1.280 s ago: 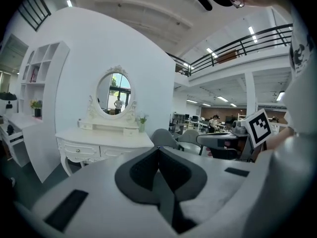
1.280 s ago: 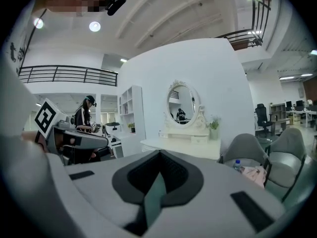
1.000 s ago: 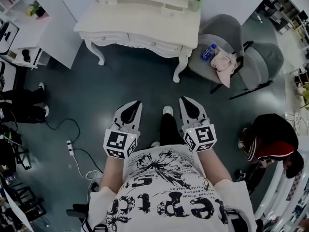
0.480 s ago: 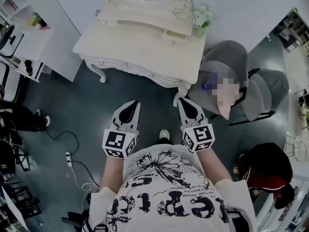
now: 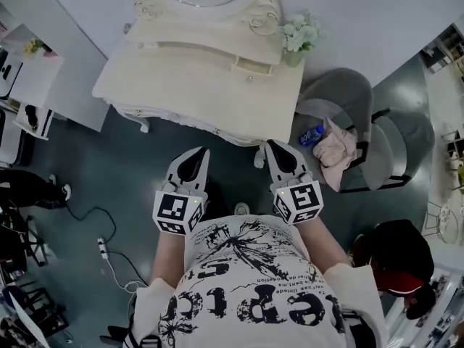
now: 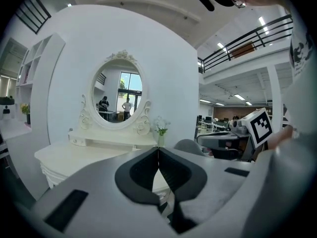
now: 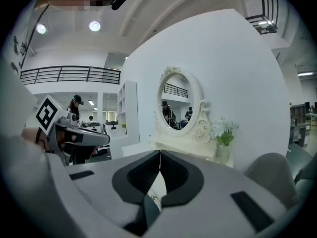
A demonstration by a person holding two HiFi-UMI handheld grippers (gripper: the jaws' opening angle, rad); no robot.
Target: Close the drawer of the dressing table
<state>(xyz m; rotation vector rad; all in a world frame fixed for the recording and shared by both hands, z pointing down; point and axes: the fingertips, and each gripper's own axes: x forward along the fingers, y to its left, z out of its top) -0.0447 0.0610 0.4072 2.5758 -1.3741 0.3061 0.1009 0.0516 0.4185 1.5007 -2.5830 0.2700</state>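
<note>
The cream dressing table [image 5: 181, 96] with its oval mirror [image 6: 118, 94] fills the top of the head view. On its raised back shelf a small drawer [image 5: 254, 65] stands out a little from the front. My left gripper [image 5: 205, 151] is shut and empty, its tip just short of the table's front edge. My right gripper [image 5: 267, 144] is also shut and empty, near the table's front right corner. In the left gripper view the left gripper [image 6: 158, 150] points at the table and mirror. The right gripper [image 7: 159, 153] points at them too in its own view.
A vase of white flowers [image 5: 299, 35] stands on the table's right end. Two grey chairs [image 5: 341, 96] stand at the right, with a blue bottle [image 5: 310, 134] and a pink cloth [image 5: 337, 147]. A person [image 5: 395, 249] crouches at lower right. A power strip [image 5: 103, 247] lies on the floor at left.
The person has walked forward, so the dressing table has come much nearer in the head view. Both grippers travelled with them, still shut, and now reach its front edge.
</note>
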